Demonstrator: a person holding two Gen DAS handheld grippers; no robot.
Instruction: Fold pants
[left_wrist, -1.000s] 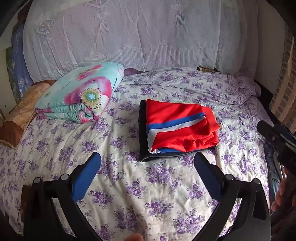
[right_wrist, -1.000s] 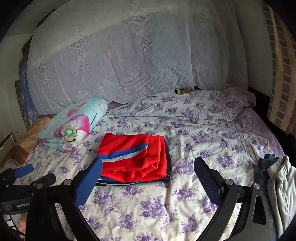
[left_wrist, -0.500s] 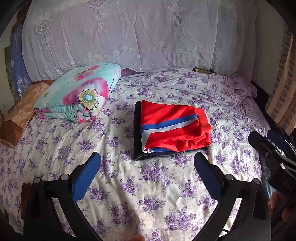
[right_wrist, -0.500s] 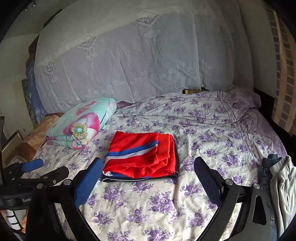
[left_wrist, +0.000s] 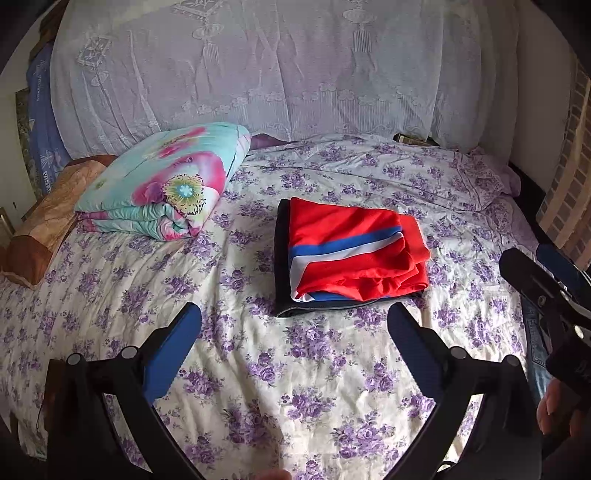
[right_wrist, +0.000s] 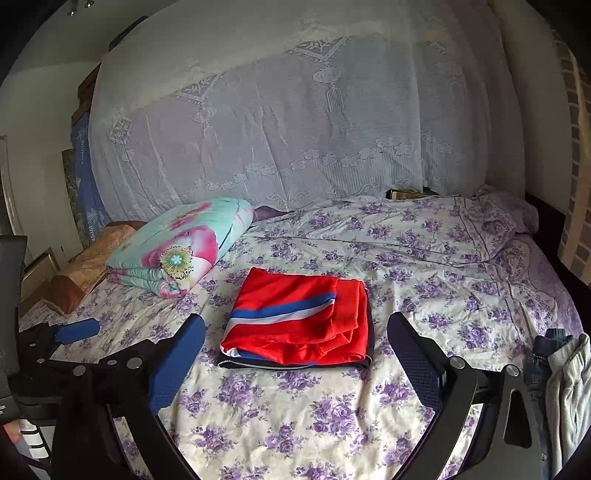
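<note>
The bed (left_wrist: 258, 369), covered by a purple-flowered sheet, carried the folded pants (left_wrist: 351, 254) near its middle, a red bundle with blue and white stripes lying on a dark layer. The bundle lay flat, well apart from and ahead of both claws, its long axis running across the view and its striped fold facing the claws. The left gripper (left_wrist: 295, 332) and right gripper (right_wrist: 295, 332) were both spread wide, holding nothing.
</note>
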